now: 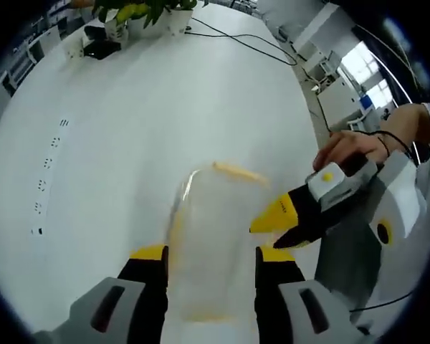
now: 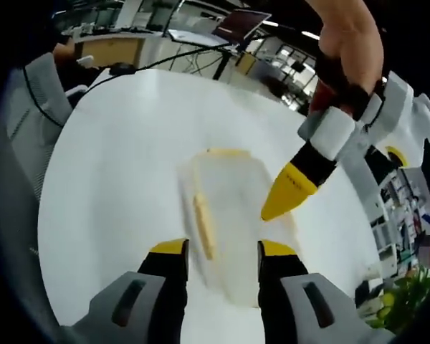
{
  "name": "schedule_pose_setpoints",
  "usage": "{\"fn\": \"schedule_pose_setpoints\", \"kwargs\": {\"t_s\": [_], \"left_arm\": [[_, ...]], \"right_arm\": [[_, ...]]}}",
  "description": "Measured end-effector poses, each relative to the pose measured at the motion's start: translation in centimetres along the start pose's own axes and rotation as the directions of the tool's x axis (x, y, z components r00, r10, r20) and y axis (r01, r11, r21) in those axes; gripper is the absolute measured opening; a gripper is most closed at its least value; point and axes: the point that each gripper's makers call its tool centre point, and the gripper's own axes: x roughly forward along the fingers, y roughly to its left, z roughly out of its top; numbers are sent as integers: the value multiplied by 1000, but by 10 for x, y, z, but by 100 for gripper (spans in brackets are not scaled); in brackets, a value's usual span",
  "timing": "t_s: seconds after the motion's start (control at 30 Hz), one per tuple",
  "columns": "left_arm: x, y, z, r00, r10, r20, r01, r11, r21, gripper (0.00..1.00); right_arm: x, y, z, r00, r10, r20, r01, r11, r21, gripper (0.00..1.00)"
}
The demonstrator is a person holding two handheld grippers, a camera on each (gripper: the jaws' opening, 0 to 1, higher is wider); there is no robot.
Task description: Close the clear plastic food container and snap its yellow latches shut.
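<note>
The clear container (image 2: 226,229) blurs, its latches hard to read; long axis runs away between my parted right gripper (image 2: 222,252) jaws.

Bright, even light; white table (image 1: 165,107) glares; motion blur, fisheye-warped edges.

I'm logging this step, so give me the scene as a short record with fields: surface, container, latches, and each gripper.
surface: white table
container: clear plastic food container, lying on the table
latches: yellow latches on its edges; locked or not, cannot tell
left gripper: open, jaws either side of the container
right gripper: open, jaws astride the container's near end
background: potted plant, cables
</note>
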Motion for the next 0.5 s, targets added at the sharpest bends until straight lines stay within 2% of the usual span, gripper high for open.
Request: {"fn": "schedule_pose_setpoints", "kwargs": {"t_s": [0.07, 0.17, 0.37, 0.5], "left_arm": [[-4, 2, -3, 1000, 7, 13, -7, 1000, -9, 43], [-11, -5, -13, 998, 27, 50, -25, 999, -34, 43], [-8, -10, -36, 996, 53, 67, -49, 996, -68, 45], [-9, -15, -46, 990, 84, 116, -71, 991, -113, 45]], "right_arm": [[-3, 0, -1, 1000, 6, -1, -6, 1000, 20, 35], [-8, -3, -2, 1000, -2, -11, 2, 1000, 16, 35], [-14, -6, -11, 999, 8, -35, -7, 999, 40, 36], [-19, -8, -21, 999, 15, -49, -11, 996, 86, 36]]}}
